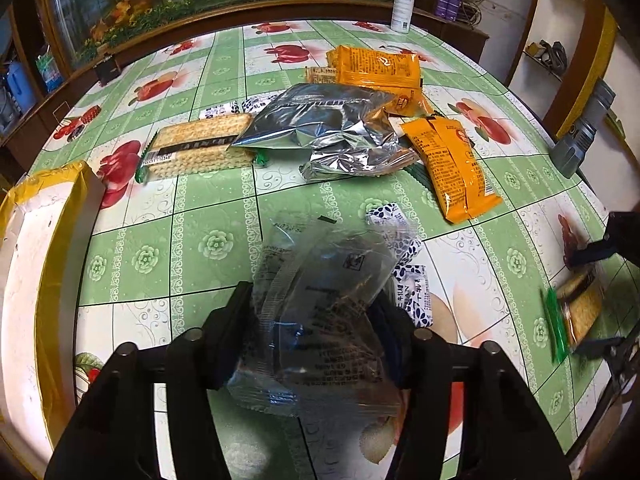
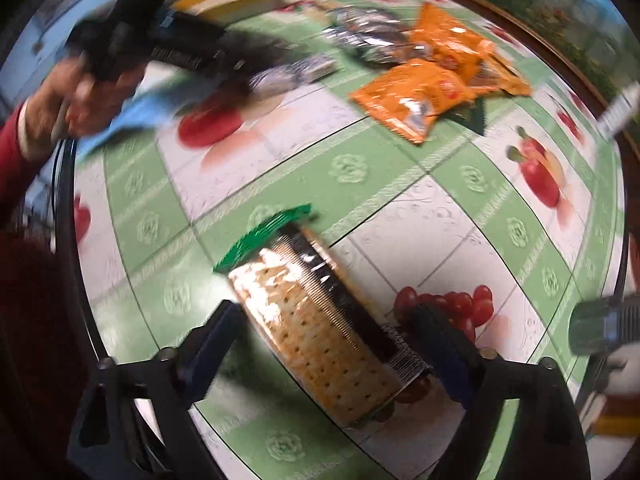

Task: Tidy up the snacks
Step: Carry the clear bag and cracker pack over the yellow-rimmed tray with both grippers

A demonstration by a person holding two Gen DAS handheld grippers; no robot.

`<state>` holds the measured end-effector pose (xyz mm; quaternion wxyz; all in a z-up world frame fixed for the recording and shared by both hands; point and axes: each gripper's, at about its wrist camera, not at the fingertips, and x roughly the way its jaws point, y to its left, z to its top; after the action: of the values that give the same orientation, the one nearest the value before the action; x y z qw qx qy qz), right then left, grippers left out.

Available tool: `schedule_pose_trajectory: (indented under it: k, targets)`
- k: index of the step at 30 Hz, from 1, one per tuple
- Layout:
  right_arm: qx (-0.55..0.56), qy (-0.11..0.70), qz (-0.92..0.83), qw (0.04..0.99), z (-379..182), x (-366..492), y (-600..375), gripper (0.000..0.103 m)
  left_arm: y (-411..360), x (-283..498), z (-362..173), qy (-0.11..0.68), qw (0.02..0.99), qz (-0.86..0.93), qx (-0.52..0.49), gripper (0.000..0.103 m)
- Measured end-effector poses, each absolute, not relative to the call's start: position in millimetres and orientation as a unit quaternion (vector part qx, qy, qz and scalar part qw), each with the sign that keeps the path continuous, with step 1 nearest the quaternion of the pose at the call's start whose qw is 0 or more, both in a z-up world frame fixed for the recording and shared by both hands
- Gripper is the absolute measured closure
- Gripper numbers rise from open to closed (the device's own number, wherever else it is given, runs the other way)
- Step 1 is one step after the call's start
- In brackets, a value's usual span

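left gripper jaws pinching crinkly clear plastic wrapper, light, slippery; right gripper jaws wide around long stiff green-ended cracker pack, fragile, grab mid-sides.

Both cameras ride just behind a gripper's two fingers and look steeply down, close over the tablecloth. The left wrist view faces across the table toward the orange packets at upper right and catches the right gripper at its right edge. The right wrist view shows the same orange packets at top and the left gripper at upper left.
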<state>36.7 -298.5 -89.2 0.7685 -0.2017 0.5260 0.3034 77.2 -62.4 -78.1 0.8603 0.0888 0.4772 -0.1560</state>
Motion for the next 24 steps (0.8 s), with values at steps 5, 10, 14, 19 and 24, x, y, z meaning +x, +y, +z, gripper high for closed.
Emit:
schedule_pose_trajectory:
  k: [5,10,14,19,24]
  targets:
    - [-0.141,0.5,0.281,0.807,-78,28,-294,0.055,-57,69,-77,0.464,0.87,-0.149,0.079,0.057]
    - [-0.071,0.47,0.289,0.831,-72,19,-264,0.056,-37,55,-64,0.45,0.881,-0.14,0.047,0.058]
    - [-0.007,0.435,0.292,0.852,-55,32,-241,0.056,-12,42,-46,0.436,0.893,-0.112,0.015,0.058]
    - [0.043,0.413,0.3,0.859,-40,45,-215,0.056,22,25,-20,0.41,0.91,-0.06,-0.007,0.058]
    - [0.054,0.391,0.318,0.862,-30,49,-180,0.056,57,11,-1,0.388,0.922,-0.002,-0.019,0.058]
